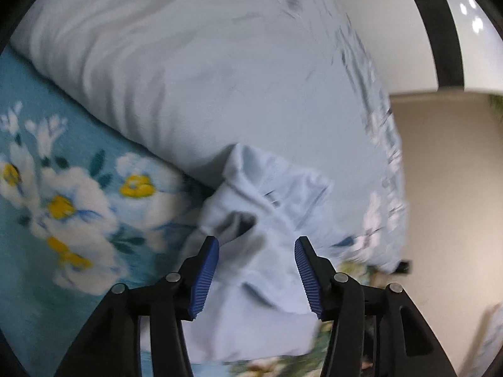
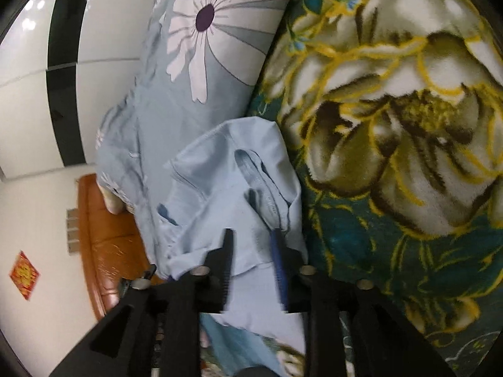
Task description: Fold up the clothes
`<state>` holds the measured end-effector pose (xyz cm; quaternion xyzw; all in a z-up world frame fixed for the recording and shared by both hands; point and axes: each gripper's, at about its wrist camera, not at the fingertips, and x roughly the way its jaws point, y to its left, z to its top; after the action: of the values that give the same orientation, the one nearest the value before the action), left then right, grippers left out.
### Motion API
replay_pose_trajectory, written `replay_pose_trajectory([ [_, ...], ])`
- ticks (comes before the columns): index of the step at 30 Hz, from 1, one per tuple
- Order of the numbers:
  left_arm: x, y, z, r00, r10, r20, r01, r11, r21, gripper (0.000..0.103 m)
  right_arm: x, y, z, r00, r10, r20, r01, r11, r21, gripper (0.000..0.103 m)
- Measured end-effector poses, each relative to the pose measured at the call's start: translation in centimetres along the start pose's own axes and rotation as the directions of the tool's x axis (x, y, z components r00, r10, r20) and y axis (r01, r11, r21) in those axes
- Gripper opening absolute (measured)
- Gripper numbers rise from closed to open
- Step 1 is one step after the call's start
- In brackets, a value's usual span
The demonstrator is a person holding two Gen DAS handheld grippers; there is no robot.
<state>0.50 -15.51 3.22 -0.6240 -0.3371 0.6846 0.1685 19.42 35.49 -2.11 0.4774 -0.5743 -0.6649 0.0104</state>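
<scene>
Now both fingers (image 1: pixel 209 270) parted — shirt (image 2: pixel 232 169) crumpled.

Your left gripper (image 1: pixel 256 245) hangs over crumpled pale blue garment (image 1: pixel 267 220), blue pads (image 1: pixel 204 279) spread, cloth between but not pinched. Garment lies against big pale pillow (image 1: pixel 220 72), on floral teal blanket (image 1: pixel 63 194).
</scene>
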Motion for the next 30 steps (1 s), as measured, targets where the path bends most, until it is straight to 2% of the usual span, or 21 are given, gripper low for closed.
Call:
replay_pose_trajectory([
  [2,0.3,-0.3,-0.3,0.999,0.035,-0.015,-0.034,0.998,0.044,0.054,0.4,0.3,0.2,0.999,-0.033,-0.002,0.033,0.999,-0.023,0.034],
  [5,0.6,-0.5,-0.8,0.996,0.087,-0.016,-0.085,0.992,0.097,0.054,1.0,0.5,0.2,1.000,-0.022,-0.020,0.022,0.999,-0.024,0.034],
  [11,1.0,0.3,-1.0,0.997,0.068,-0.033,-0.064,0.993,0.098,0.052,1.9,0.9,-0.2,0.998,-0.035,-0.050,0.033,0.998,-0.053,0.035],
  [12,0.9,0.2,-1.0,0.997,0.070,-0.028,-0.067,0.991,0.112,0.051,1.9,0.9,-0.1,0.998,-0.033,-0.052,0.030,0.998,-0.054,0.032],
  [13,0.8,0.0,-1.0,0.997,0.071,-0.023,-0.067,0.989,0.130,0.042,2.1,1.3,-0.1,0.998,-0.021,-0.056,0.018,0.998,-0.057,0.028],
  [14,0.7,-0.2,-1.0,0.997,0.069,-0.021,-0.065,0.986,0.152,0.036,2.4,1.6,0.0,0.998,-0.007,-0.064,0.004,0.998,-0.061,0.014],
  [15,0.7,-0.5,-0.9,0.997,0.074,-0.022,-0.069,0.982,0.175,0.023,2.5,1.9,0.0,0.997,0.008,-0.076,-0.013,0.998,-0.066,0.009],
  [17,1.0,-1.1,-0.7,0.996,0.079,-0.031,-0.071,0.975,0.210,0.013,2.8,2.3,0.1,0.994,0.040,-0.101,-0.048,0.996,-0.075,0.007],
  [21,0.6,-1.5,0.0,0.999,0.034,-0.041,-0.025,0.978,0.207,0.009,3.2,3.2,0.5,0.986,0.118,-0.118,-0.125,0.991,-0.050,0.006],
  [25,-0.5,-2.7,1.5,0.992,-0.127,-0.022,0.129,0.981,0.144,0.009,3.1,3.6,2.0,0.960,0.273,-0.061,-0.272,0.962,0.032,0.005],
  [27,-0.5,-3.0,2.5,0.984,-0.177,-0.005,0.176,0.978,0.108,0.009,3.1,3.6,3.0,0.945,0.326,-0.016,-0.324,0.944,0.066,0.005],
  [30,0.1,-2.9,4.1,0.986,-0.167,0.031,0.164,0.984,0.072,0.009,3.8,2.7,4.5,0.928,0.367,0.062,-0.372,0.918,0.135,0.005],
])
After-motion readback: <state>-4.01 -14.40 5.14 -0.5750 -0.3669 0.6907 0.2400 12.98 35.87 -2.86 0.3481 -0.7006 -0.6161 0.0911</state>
